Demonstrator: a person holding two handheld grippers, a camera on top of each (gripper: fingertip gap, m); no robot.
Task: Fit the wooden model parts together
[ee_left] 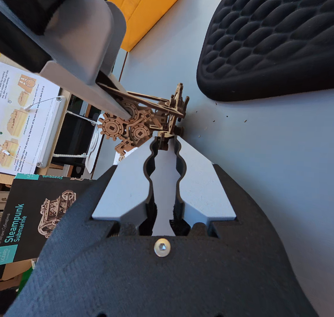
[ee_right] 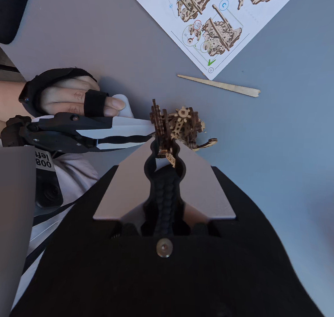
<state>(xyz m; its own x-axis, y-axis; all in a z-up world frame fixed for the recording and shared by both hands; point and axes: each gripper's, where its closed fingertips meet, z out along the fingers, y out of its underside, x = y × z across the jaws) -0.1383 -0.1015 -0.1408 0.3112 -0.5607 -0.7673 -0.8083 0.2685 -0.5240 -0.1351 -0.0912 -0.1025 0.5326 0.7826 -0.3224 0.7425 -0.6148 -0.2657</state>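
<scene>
Tabletop [ee_left: 253,163] of pale grey fills the left wrist view, with small wood crumbs scattered on it near a black quilted cushion [ee_left: 271,42] at upper right. The left gripper [ee_left: 165,138] has its jaws drawn in on a small tab at the lower edge of the wooden model [ee_left: 142,122], a cluster of gears and struts held just above the surface. The right gripper [ee_left: 115,98] comes in from upper left, its grey fingers pinched on the model's thin struts. Beyond the table edge lie a yellow box [ee_left: 144,10], a white instruction card [ee_left: 23,120] on a stand, and a dark kit box [ee_left: 34,216] at lower left. In the right wrist view the same grey surface carries an instruction sheet [ee_right: 207,19] at the top and a thin wooden stick [ee_right: 220,86] just beside its corner. The right gripper [ee_right: 165,145] is closed on the model [ee_right: 177,127]; the left gripper [ee_right: 150,131] meets it from the left, held by a hand [ee_right: 72,95] in a black strap.
</scene>
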